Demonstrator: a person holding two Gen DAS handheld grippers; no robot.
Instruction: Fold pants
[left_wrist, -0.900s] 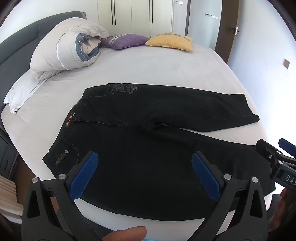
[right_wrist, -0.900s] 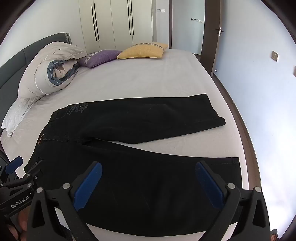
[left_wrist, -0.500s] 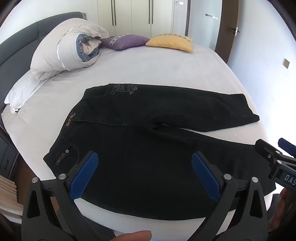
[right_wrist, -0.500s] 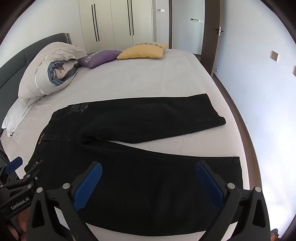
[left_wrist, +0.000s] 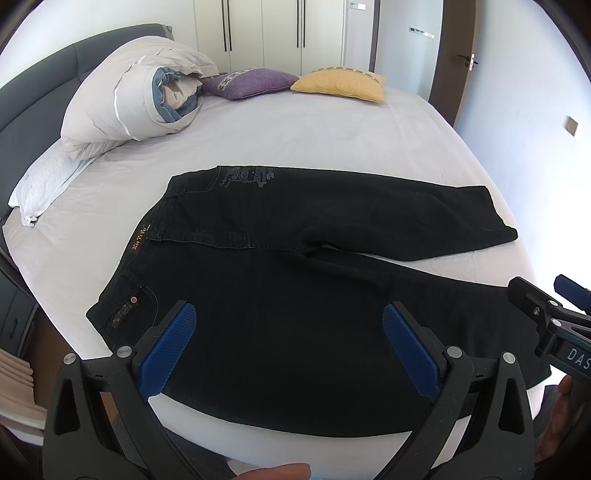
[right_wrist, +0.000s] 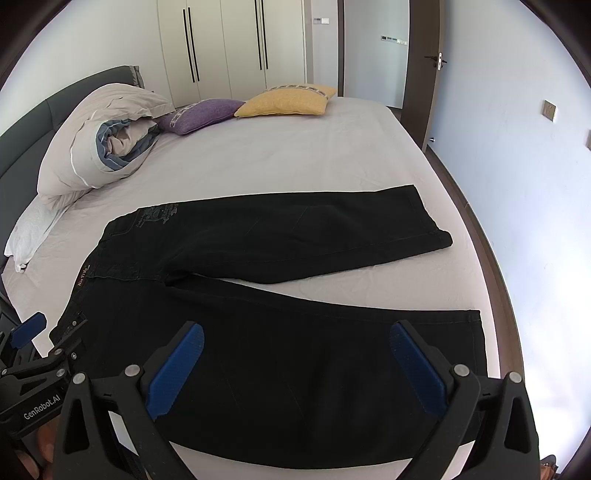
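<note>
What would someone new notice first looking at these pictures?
The black pants stand out first, spread flat across the near part of the white bed, legs apart and waistband to the left. Next come both grippers, left and right, their blue-padded jaws wide open above the near leg. At the far end lie a yellow cushion, a purple cushion and a rolled duvet.

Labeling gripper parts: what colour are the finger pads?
Blue, textured pads on black fingers; clearest in the left wrist view.
</note>
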